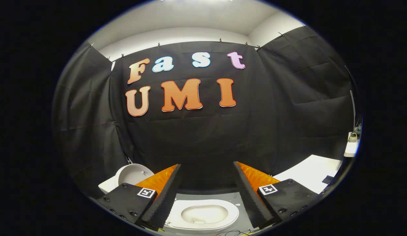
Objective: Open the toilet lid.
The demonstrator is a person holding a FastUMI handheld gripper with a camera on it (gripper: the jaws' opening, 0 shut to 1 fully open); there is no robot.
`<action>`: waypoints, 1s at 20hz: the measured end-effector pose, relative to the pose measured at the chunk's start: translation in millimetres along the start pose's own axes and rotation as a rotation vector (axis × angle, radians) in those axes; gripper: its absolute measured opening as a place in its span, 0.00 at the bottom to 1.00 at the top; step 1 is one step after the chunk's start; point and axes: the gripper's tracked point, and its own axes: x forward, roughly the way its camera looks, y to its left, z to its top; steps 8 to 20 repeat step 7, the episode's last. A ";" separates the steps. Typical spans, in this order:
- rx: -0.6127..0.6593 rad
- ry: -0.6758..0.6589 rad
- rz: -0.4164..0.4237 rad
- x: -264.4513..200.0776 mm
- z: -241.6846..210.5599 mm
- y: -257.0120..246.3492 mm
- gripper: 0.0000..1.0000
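Toilet lid [133, 173] is standing upright behind my left finger; the seat and bowl [203, 214] are showing bare between the fingers, below; looks done, w/ only backing off left; my tool [206, 193] is hanging wide open, gripping nothing.

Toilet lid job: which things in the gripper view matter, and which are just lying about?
Job:
- toilet lid, already raised, left of the fingers
- toilet seat and open bowl, below and between the fingers
- gripper, open, holding nothing

Lying about:
- white table, beyond the right finger
- white shelf with small items, too small to identify
- cables on the floor
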 end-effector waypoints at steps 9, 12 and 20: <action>-0.008 -0.008 -0.001 -2.8 4.9 -2.7 0.98; -0.008 -0.008 -0.001 -2.8 4.9 -2.7 0.98; -0.008 -0.008 -0.001 -2.8 4.9 -2.7 0.98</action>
